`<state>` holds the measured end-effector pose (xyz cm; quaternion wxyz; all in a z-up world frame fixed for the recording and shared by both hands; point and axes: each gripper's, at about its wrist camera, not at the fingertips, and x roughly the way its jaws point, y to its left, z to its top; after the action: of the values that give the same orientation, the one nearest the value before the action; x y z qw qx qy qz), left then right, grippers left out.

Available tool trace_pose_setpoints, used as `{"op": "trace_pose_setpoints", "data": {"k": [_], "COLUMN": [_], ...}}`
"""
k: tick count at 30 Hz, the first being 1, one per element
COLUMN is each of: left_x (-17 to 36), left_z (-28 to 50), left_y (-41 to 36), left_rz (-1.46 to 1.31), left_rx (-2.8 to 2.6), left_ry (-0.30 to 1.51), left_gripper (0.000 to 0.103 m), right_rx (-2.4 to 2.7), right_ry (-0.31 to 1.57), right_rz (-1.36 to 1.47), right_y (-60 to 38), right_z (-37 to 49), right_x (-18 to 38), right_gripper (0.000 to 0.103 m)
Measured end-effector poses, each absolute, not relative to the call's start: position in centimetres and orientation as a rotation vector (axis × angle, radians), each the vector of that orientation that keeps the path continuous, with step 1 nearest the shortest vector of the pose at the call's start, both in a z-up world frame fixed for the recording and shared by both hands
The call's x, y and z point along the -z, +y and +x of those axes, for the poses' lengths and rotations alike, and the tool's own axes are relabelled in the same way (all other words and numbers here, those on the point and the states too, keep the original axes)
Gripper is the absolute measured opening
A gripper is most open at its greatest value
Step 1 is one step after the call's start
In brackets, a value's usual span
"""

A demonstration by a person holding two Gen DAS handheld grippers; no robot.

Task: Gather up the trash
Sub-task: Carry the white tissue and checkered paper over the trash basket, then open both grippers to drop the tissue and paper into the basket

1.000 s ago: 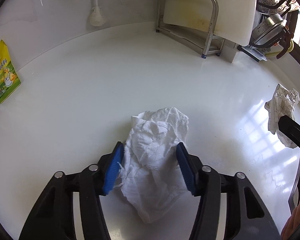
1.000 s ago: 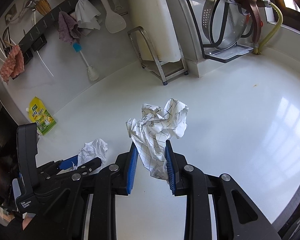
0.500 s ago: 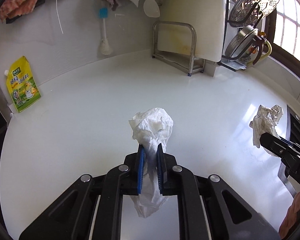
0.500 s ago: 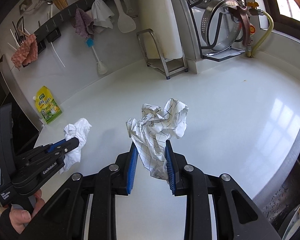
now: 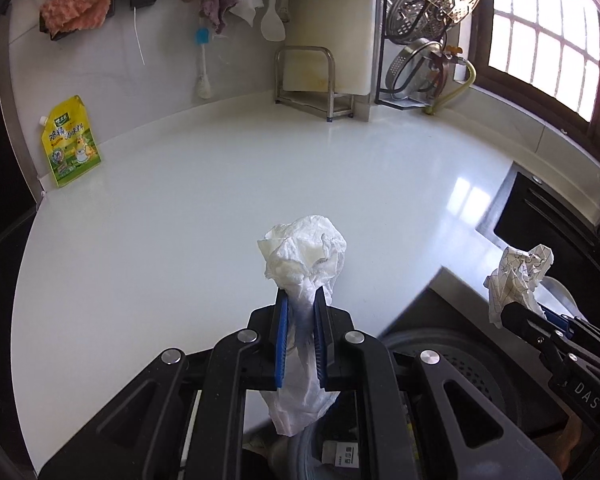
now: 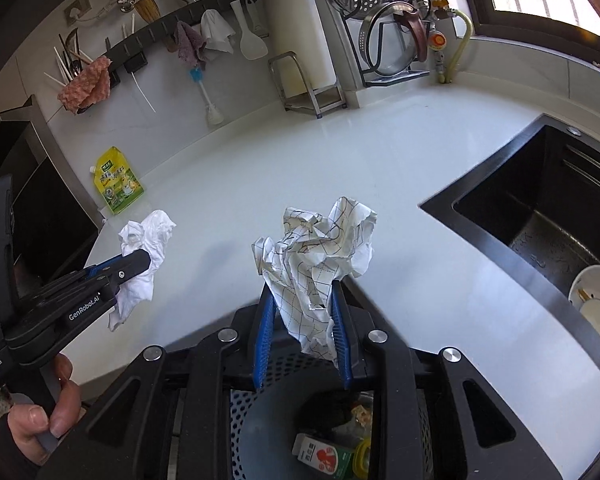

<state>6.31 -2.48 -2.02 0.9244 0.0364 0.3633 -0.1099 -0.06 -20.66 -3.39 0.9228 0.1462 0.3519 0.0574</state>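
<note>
My left gripper (image 5: 302, 300) is shut on a crumpled white tissue (image 5: 304, 256), held in the air over the counter's front edge. My right gripper (image 6: 302, 300) is shut on a crumpled checked paper (image 6: 316, 248), which it holds above a perforated trash bin (image 6: 240, 404). The bin contains a small carton and other scraps. In the left wrist view the right gripper (image 5: 508, 314) and its checked paper (image 5: 520, 276) are at the right, above the bin's dark rim (image 5: 420, 338). In the right wrist view the left gripper (image 6: 140, 258) with the tissue (image 6: 144, 240) is at the left, held by a hand (image 6: 40, 420).
The white counter (image 5: 220, 184) carries a yellow-green pouch (image 5: 70, 144) leaning on the back wall and a cutting-board rack (image 5: 312, 80). A black sink (image 6: 540, 208) with a white plate (image 6: 596, 304) lies to the right. Utensils and cloths hang on a wall rail (image 6: 180, 28).
The left gripper closed on the tissue and lifted it. Both grippers pulled back from the counter to its front edge, and the bin came into view beneath them.
</note>
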Motion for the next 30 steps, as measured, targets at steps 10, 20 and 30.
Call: {"op": "trace_pose_setpoints", "data": {"k": [10,20,30], "left_x": [5.0,6.8,5.3], "left_z": [-0.8,-2.9,-4.1], "left_y": [-3.9,-4.5,-4.1], "left_rz": [0.106,0.101,0.087], "left_rx": [0.301,0.303,0.292], "left_ry": [0.783,0.829,0.776], "left_gripper": [0.012,0.016,0.074], "right_rx": [-0.06,-0.078,-0.048], "right_ry": [0.791,0.825,0.767], "right_rz": [0.274,0.266,0.286], "right_y": [-20.9,-20.8,-21.5], "right_z": [-8.9,-10.8,-11.4], "right_x": [6.6,7.6,6.4], "right_gripper": [0.026,0.034,0.068]}}
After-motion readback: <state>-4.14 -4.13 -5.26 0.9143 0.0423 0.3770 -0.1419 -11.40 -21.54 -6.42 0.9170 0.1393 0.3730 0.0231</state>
